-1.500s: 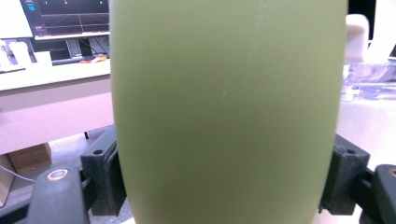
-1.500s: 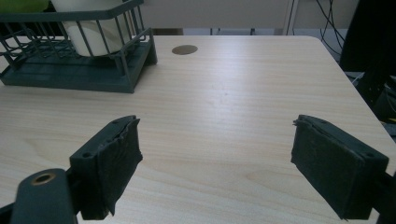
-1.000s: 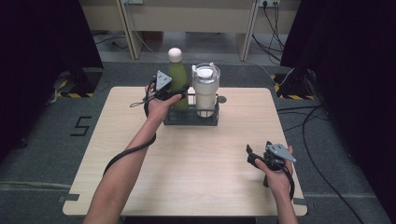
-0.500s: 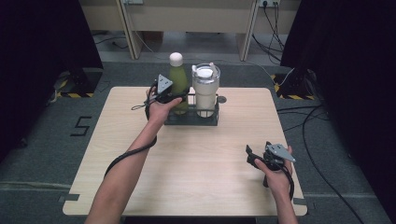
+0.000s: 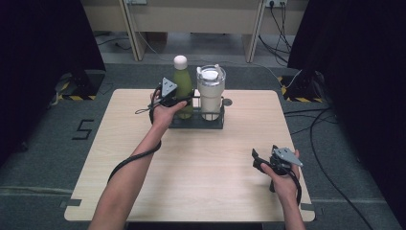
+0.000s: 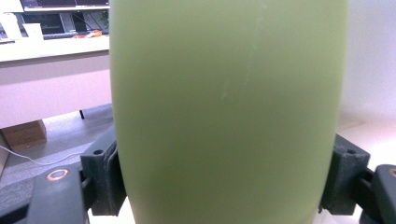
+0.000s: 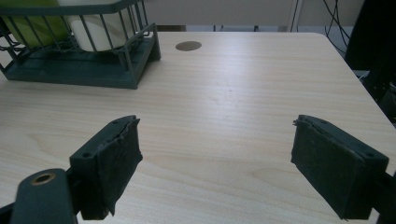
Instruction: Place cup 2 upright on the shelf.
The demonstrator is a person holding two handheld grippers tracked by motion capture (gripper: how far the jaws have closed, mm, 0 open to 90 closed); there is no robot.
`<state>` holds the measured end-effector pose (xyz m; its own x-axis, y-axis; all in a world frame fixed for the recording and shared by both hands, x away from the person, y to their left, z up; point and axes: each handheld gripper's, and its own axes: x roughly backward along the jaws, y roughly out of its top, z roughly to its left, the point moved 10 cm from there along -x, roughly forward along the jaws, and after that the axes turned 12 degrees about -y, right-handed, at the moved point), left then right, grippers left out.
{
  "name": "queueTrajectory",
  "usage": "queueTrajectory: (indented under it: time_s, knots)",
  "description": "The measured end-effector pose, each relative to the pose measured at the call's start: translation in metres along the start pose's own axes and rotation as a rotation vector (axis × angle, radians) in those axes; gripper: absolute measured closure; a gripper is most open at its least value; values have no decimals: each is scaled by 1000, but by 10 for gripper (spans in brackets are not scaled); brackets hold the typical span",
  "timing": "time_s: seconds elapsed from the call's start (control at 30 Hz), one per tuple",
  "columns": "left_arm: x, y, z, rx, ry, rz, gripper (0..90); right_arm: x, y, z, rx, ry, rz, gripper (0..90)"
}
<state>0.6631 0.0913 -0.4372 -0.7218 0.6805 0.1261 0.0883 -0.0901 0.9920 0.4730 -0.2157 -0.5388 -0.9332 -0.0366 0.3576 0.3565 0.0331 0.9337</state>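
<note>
Pale green bottle (image 5: 182,88) with a rounded white cap (image 5: 180,61), matte and smooth, faint light streak down the side up close. Standing upright in the left compartment of the dark wire rack (image 5: 196,123) at the far side of the table (image 5: 191,167), just beside the cream tumbler (image 5: 210,91) in the right compartment. Clamped at the lower body between the pads of the left gripper (image 5: 178,101). Can't tell whether the base sits fully on the rack floor.

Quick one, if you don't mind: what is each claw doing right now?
Left claw: closed on the green bottle.
Right claw: open, holding nothing.
</note>
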Motion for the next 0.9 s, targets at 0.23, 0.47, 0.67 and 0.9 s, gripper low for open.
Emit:
queueTrajectory:
  time_s: [0.23, 0.47, 0.67, 0.9]
  knots:
    - [0, -1, -1, -2, -6, 7, 201, -1, -1, 1, 3, 0, 3, 154]
    - [0, -1, -1, -2, -13, 1, 200, 0, -1, 1, 1, -1, 0, 155]
    - [1, -1, -1, 1, -17, 8, 199, 1, -2, 3, 3, 1, 4, 154]
    - [1, -2, -1, 8, -20, 12, 197, 1, -2, 3, 5, 1, 4, 155]
